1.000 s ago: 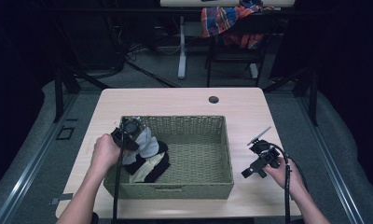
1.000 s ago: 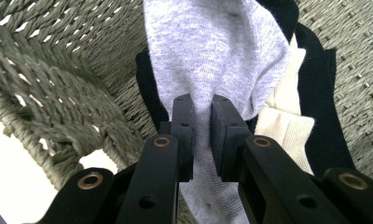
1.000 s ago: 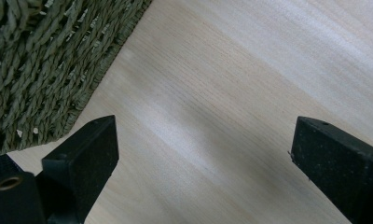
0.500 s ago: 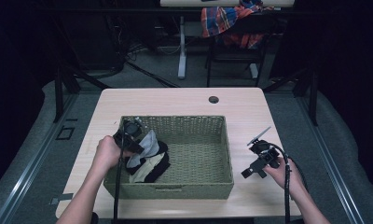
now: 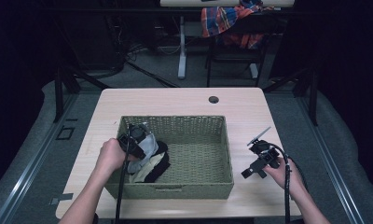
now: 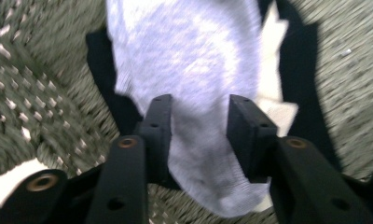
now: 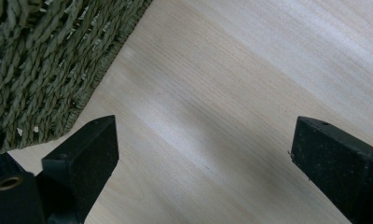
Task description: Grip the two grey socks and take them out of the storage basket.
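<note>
Grey sock [image 6: 194,88] sits clamped between the left gripper [image 6: 198,126] jaws over the basket [image 5: 224,140]; right gripper [image 7: 203,144] gapes idle; a loose pinch might drop it.

A light grey sock [image 6: 194,79] of soft knit hangs pinched between the two black jaws of the left gripper [image 6: 199,133] in the left end of the woven basket [image 5: 201,122], draping over a black garment [image 5: 157,165] and a cream cloth [image 5: 145,164] under it.
</note>
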`<state>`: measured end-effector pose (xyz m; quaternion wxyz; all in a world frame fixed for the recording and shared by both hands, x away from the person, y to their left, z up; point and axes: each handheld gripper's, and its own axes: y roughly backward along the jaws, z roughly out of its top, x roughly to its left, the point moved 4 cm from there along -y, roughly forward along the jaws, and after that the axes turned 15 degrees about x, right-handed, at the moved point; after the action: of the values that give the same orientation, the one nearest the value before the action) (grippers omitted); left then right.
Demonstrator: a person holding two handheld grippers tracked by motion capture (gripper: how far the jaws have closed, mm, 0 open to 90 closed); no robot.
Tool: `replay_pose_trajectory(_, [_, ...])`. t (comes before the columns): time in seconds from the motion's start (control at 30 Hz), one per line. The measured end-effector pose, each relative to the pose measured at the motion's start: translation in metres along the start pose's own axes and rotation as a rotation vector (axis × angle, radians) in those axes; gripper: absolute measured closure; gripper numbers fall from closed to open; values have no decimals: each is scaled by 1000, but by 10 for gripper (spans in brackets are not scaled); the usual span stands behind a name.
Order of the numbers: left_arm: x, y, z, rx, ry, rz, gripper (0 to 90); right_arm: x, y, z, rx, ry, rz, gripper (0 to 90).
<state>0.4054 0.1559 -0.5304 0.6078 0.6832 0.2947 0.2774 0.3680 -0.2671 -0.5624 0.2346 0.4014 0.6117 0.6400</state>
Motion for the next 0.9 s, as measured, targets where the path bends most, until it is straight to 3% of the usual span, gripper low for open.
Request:
replay_pose_trajectory(0.1, [2, -8, -2, 60, 13, -1, 612, 0, 0, 0, 2, 1, 0, 73])
replay_pose_trajectory(0.23, [3, -9, -5, 60, 5, 1, 777, 1, 0, 0, -3, 0, 3, 73])
replay_pose_trajectory(0.3, [4, -5, -7, 54, -1, 0, 802, 1, 0, 0, -11, -4, 8, 74])
replay_pose_trajectory(0.53, [10, 19, -16, -49, 11, -26, 814, 0, 0, 0, -6, -1, 3, 74])
replay_pose_trajectory(0.9, [15, 45, -22, -178, 34, -25, 838, -1, 0, 0, -2, 1, -5, 73])
